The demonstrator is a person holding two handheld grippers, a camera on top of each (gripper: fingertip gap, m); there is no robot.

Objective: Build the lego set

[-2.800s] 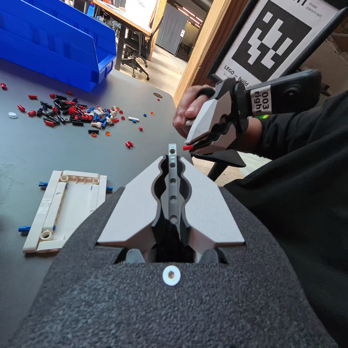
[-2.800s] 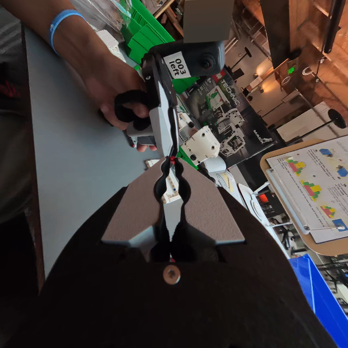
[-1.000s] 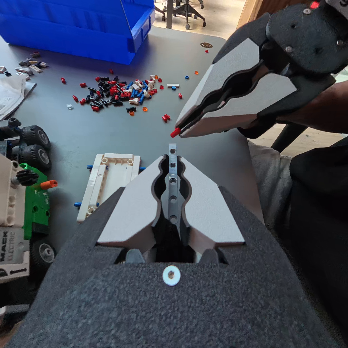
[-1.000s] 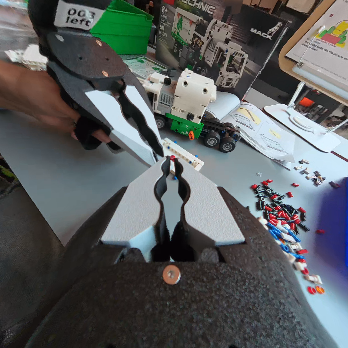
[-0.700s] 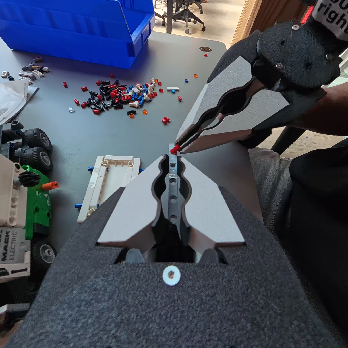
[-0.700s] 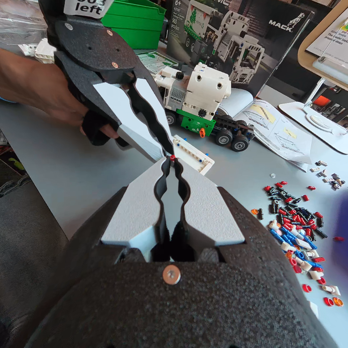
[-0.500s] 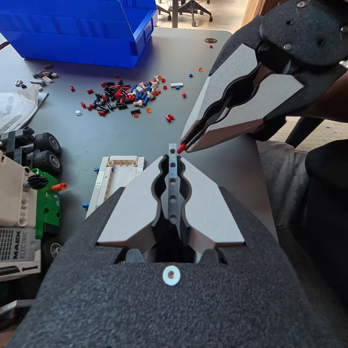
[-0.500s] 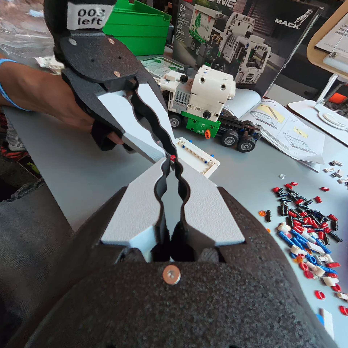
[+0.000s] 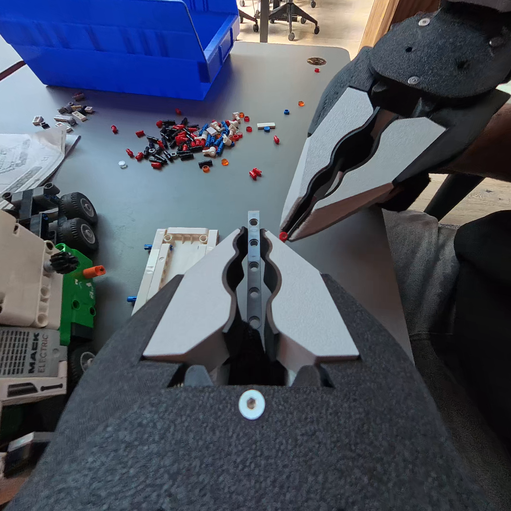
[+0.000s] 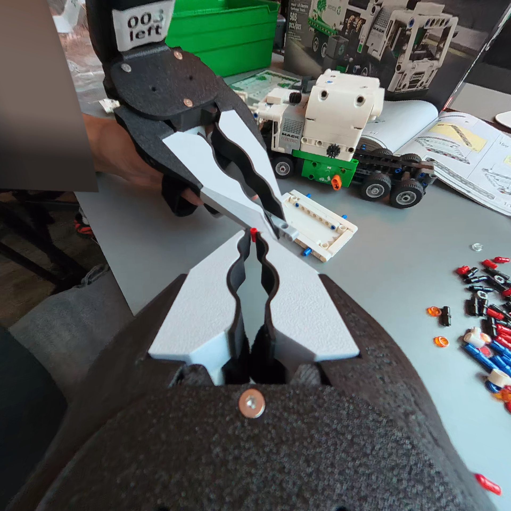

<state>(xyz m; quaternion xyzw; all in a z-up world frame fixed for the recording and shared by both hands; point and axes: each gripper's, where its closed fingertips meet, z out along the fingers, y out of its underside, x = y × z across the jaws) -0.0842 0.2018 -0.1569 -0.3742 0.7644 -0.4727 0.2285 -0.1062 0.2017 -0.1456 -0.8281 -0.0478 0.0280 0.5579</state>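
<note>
Left gripper and right gripper both clamped, tips nearly meeting.

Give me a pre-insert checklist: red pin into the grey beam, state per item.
1. Left gripper shut on grey beam: ok; the beam lies along the fingers, tip sticking out.
2. Right gripper shut on red pin: ok; only the pin's tip shows.
3. Pin lined up with a beam hole: not ok; in the left wrist view the pin sits beside the left gripper's right finger, off the beam.
4. End hole free: ok.
5. Pin axis square to the beam face: cannot tell.
</note>
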